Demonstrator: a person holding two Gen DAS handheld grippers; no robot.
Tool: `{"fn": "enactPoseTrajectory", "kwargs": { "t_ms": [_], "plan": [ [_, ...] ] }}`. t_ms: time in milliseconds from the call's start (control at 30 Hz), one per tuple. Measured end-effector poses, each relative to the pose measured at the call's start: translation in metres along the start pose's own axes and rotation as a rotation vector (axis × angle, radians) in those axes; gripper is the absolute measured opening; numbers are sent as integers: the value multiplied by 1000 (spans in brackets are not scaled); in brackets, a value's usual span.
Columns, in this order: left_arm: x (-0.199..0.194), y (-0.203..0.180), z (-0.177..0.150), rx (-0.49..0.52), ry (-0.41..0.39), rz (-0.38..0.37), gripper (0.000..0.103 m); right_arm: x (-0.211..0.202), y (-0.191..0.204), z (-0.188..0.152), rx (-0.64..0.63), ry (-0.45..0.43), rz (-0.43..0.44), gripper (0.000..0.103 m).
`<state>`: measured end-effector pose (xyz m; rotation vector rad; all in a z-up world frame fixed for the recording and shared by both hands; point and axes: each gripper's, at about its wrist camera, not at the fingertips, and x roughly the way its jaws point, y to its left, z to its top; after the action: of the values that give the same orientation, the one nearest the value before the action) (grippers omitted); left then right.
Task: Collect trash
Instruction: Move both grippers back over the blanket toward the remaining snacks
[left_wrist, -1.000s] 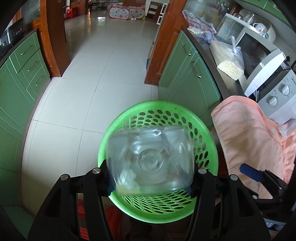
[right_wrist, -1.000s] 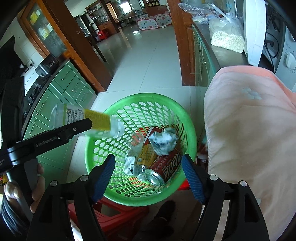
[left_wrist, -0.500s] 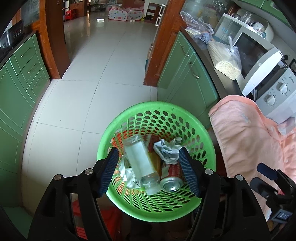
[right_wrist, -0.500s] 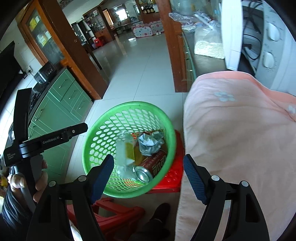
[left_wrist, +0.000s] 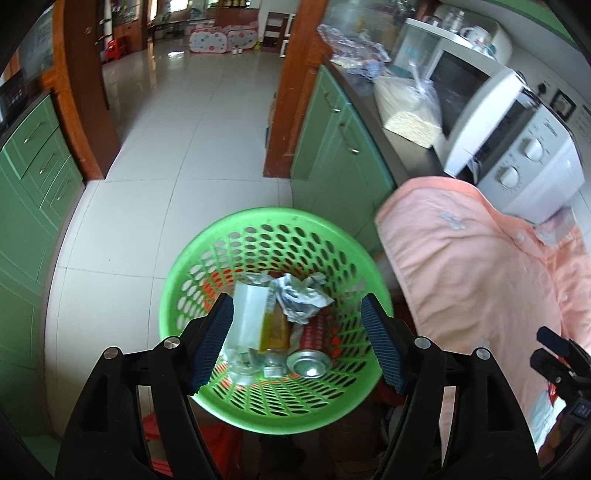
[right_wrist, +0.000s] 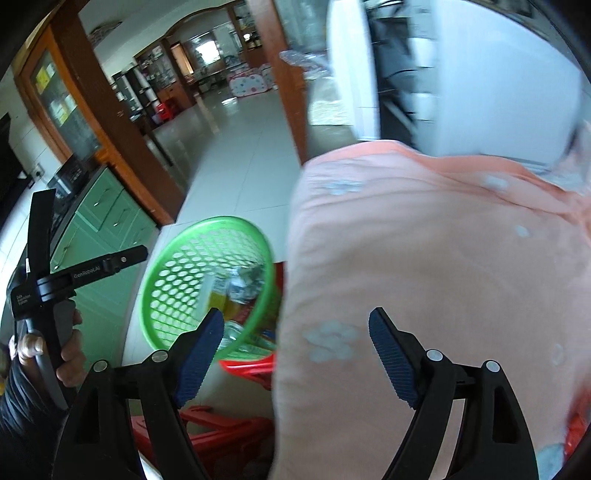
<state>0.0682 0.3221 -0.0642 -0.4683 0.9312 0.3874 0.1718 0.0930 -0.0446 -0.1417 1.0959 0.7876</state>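
Observation:
A green perforated basket (left_wrist: 273, 225) stands on a red stool (right_wrist: 243, 369). In it lie a clear plastic bottle (left_wrist: 247, 325) with a white and yellow label, a red can (left_wrist: 308, 363) and crumpled paper (left_wrist: 299, 299). My left gripper (left_wrist: 297, 338) is open and empty above the basket. My right gripper (right_wrist: 295, 354) is open and empty over the edge of a pink cloth (right_wrist: 424, 266), right of the basket (right_wrist: 177, 258). The left gripper's body (right_wrist: 88, 273) shows in the right wrist view.
The pink cloth (left_wrist: 480, 277) covers the counter beside the basket. A white microwave (left_wrist: 476, 110), an oven with knobs (left_wrist: 532, 162) and a bag of grain (left_wrist: 406, 110) stand behind it. Green cabinets (left_wrist: 33, 184) line both sides of the white tiled floor (left_wrist: 184, 147).
My left gripper opened and let go of the clear bottle, which dropped into the basket. My right gripper moved right, from over the basket to over the pink cloth.

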Motion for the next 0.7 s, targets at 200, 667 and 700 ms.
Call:
{"fn": "enactPoseTrajectory", "kwargs": {
  "t_ms": [200,667,700],
  "plan": [
    [-2,-41,-8,69,12,-41,71,-43,-53,-24,55,-25,-95,78],
    [-5,-142,-32,250,43,-133,74,-137,-211,-78,203,18,-405,78],
    [-4,-150,-34,261,50,-143,74,-142,-223,-79,213,22,-429,78]
  ]
}}
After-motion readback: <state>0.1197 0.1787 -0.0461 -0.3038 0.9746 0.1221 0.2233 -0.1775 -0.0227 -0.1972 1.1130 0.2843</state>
